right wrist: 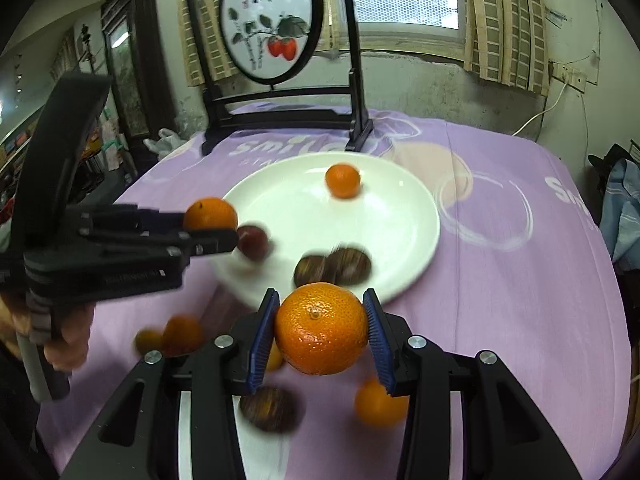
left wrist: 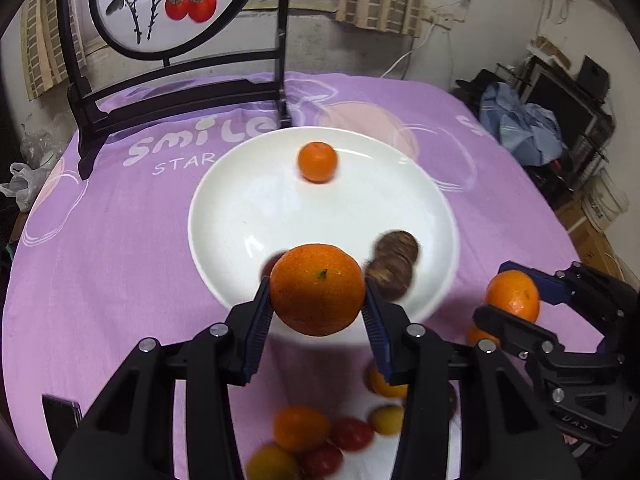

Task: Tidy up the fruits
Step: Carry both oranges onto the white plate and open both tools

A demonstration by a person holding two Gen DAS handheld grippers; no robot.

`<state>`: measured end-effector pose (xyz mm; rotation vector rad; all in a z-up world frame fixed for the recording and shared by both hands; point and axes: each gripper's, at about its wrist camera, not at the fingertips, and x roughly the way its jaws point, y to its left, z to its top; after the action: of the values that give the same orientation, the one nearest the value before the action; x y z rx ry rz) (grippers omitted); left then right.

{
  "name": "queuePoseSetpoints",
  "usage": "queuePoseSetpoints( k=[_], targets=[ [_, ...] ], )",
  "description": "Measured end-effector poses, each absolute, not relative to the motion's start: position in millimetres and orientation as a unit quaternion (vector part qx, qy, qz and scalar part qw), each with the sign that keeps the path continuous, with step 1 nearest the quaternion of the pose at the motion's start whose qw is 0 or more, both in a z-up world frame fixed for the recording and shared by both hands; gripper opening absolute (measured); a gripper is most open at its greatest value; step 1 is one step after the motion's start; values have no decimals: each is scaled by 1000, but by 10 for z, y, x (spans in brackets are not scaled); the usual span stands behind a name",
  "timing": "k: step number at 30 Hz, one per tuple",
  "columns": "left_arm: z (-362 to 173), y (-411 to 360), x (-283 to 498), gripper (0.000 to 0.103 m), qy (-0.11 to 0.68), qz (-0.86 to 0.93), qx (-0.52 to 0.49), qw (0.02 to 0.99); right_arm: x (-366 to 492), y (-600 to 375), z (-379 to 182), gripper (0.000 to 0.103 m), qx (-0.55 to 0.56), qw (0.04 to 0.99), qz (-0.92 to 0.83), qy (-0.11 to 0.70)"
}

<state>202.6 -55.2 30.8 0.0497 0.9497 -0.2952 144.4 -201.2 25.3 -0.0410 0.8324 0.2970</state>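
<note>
My left gripper [left wrist: 316, 280] is shut on a large orange [left wrist: 317, 292], held above the near rim of a white plate [left wrist: 248, 208]. My right gripper [right wrist: 321, 296] is shut on another orange [right wrist: 321, 330], just short of the plate [right wrist: 392, 216]. On the plate lie a small orange [left wrist: 317, 161], two brown fruits [left wrist: 394, 264] and a dark red fruit [right wrist: 253, 242]. Each gripper shows in the other's view: the right gripper [left wrist: 494, 292] with its orange [left wrist: 514, 295], the left gripper [right wrist: 214, 226] with its orange [right wrist: 211, 214].
A purple tablecloth [left wrist: 120, 240] covers the table. A black screen stand [left wrist: 180, 92] with a fruit painting rises behind the plate. Several loose fruits [left wrist: 300, 428] lie blurred below the grippers, near the front. A hand [right wrist: 68, 344] holds the left gripper's handle. Clutter lines the room's right side.
</note>
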Motion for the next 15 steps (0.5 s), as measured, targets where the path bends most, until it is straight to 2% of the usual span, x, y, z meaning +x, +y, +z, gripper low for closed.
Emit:
queuePoseSetpoints(
  k=[11, 12, 13, 15],
  targets=[
    [15, -429, 2669, 44, 482, -114, 5, 869, 2332, -2003, -159, 46, 9, 896, 105, 430],
    [5, -421, 2690, 50, 482, -112, 1, 869, 2344, -2005, -162, 47, 13, 897, 104, 429],
    [4, -411, 2712, 63, 482, -108, -4, 870, 2362, -2016, -170, 57, 22, 896, 109, 429],
    [39, -382, 2708, 69, 473, -99, -14, 875, 2348, -2031, -152, 61, 34, 897, 109, 426]
  ],
)
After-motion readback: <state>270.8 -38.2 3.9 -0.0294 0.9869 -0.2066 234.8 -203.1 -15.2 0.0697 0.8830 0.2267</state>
